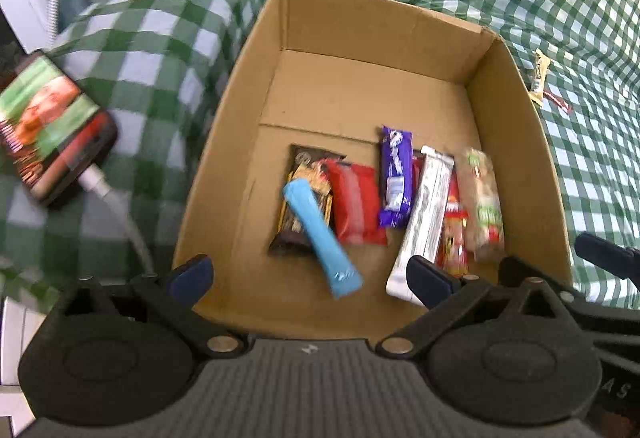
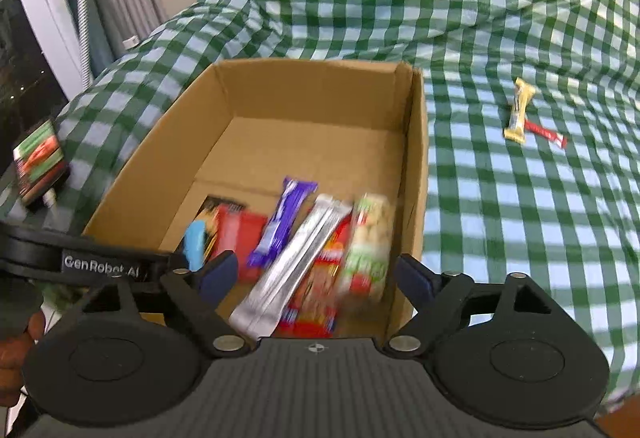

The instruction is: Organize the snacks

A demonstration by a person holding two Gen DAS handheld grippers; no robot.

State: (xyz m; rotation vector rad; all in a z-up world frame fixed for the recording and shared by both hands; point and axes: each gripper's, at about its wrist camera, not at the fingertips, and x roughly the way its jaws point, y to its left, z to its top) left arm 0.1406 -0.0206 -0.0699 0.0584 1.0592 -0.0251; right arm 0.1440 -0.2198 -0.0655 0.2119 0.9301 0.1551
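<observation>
Where the green checked cloth (image 2: 500,206) covers the surface, an open cardboard box (image 1: 224,158) serves as landmark. Left gripper (image 1: 308,274) and right gripper (image 2: 316,270) both hang over the box's near edge, jaws spread wide and empty. Inside the box, towards its near end, lie a blue stick pack (image 1: 322,238) across a dark bar (image 1: 298,234), a red packet (image 1: 356,204), a purple bar (image 1: 396,178), a silver sachet (image 1: 424,218), an orange-red packet (image 1: 454,238) and a clear biscuit pack (image 1: 484,202). Right of the box, on the cloth, rest a yellow bar (image 2: 519,110) and a red stick (image 2: 546,132). Left of the box lies a phone (image 1: 52,130) with a white cable (image 1: 116,206).
</observation>
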